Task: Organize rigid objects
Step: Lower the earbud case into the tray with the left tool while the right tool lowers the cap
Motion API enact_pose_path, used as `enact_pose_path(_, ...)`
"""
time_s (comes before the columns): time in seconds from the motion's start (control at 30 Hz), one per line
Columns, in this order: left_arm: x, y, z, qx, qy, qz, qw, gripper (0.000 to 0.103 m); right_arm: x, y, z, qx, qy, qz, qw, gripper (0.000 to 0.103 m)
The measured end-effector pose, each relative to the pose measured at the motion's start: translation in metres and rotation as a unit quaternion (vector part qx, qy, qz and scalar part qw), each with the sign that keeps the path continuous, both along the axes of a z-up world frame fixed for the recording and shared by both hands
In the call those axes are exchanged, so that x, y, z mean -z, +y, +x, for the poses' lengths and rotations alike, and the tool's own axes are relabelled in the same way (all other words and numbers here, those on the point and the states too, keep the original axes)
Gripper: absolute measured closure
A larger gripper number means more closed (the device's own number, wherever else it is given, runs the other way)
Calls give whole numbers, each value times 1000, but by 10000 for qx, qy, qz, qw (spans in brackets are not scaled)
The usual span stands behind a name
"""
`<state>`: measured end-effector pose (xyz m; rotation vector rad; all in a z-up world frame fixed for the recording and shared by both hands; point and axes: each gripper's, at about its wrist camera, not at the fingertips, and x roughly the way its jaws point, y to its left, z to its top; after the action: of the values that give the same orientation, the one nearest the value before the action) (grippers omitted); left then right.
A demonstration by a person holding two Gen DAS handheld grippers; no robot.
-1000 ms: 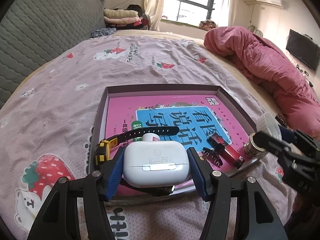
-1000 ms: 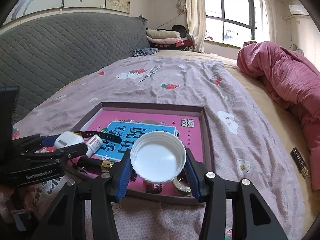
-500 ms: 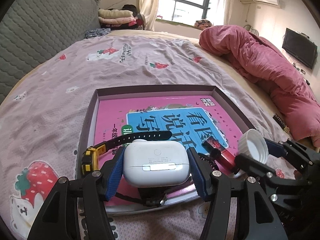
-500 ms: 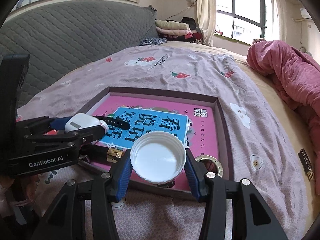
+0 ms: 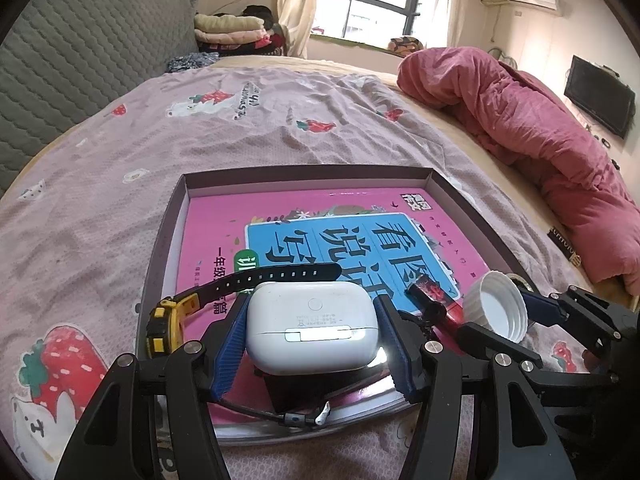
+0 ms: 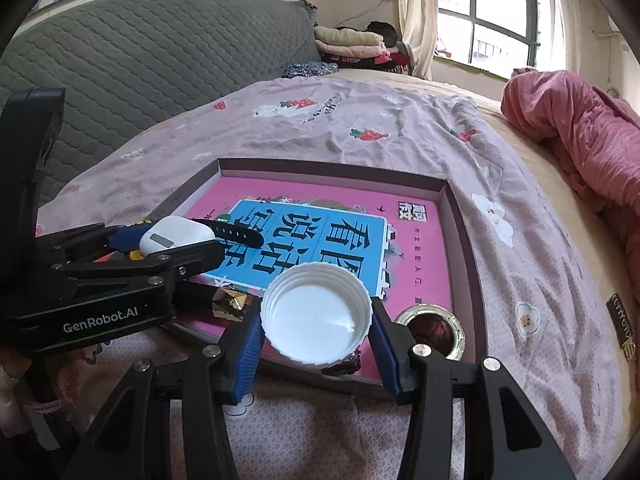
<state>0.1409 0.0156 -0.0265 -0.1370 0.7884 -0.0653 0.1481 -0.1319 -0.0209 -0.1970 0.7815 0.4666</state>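
Note:
My left gripper (image 5: 312,340) is shut on a white earbud case (image 5: 312,330), held over the near edge of a shallow purple tray (image 5: 304,172). A pink and blue book (image 5: 320,236) lines that tray. A yellow and black watch (image 5: 176,312) with its strap lies at the tray's near left. My right gripper (image 6: 316,320) is shut on a white ribbed bottle cap (image 6: 316,316), open side towards the camera, just above the tray's near edge (image 6: 332,168). In the right wrist view the left gripper (image 6: 176,240) with the case stands to the left. A red and black tube (image 5: 432,300) lies between the two grippers.
A gold-rimmed round jar (image 6: 432,324) sits in the tray's near right corner, and a small gold faceted piece (image 6: 232,302) near its front edge. The tray rests on a bedspread with strawberry prints (image 5: 280,128). A red quilt (image 5: 520,120) lies heaped at the right, a grey headboard (image 6: 140,60) at the left.
The right gripper with the cap has come lower and closer to the tray's near edge, nearer the left gripper. The left gripper keeps hold of the case and has hardly moved.

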Motion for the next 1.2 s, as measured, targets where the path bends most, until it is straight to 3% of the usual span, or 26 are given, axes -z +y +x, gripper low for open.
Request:
enact_pose_path(0.47,7,-3,8,58,55,-23,10000,40,-1,-5,6,191,-51,-23,9998,53)
enact_pose_path(0.87,9,2,14,28,140,-188,9997,40,7,2,7,49,75,-101,9999,53)
enact_pose_path(1.2,9,-1,15,138,143,-86,9998,40,10,7,5,-38,122,-236,9996,53)
